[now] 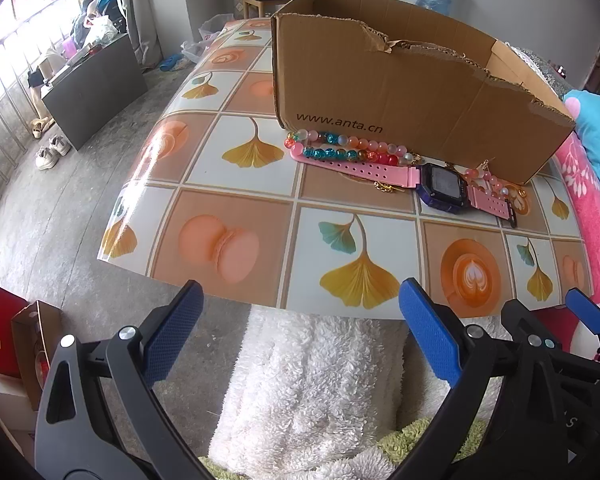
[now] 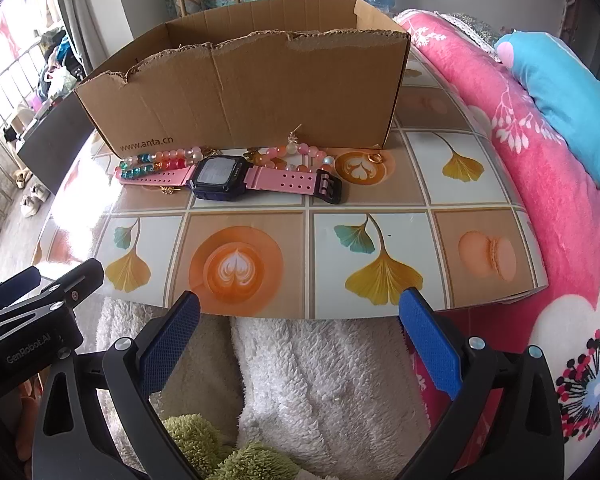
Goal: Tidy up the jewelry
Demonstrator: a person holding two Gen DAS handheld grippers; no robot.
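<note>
**Jewelry lined up before the box**

Both grippers hang off the table's (image 2: 480,200) near edge with jaws wide apart, holding nothing: left (image 1: 300,332), right (image 2: 300,336). The pink watch (image 2: 220,178) lies flat just in front of the box (image 2: 260,92). Bead bracelets (image 1: 340,148) lie between watch and box, touching the strap.

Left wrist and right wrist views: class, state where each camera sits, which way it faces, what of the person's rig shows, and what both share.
Left wrist: sits behind the open left gripper, faces across the table toward the cardboard box; the right gripper shows at its right edge.
Right wrist: sits behind the open right gripper, faces the same box more squarely; the left gripper shows at its left edge.
Shared: box, pink watch, bead bracelet, white fleece.
</note>
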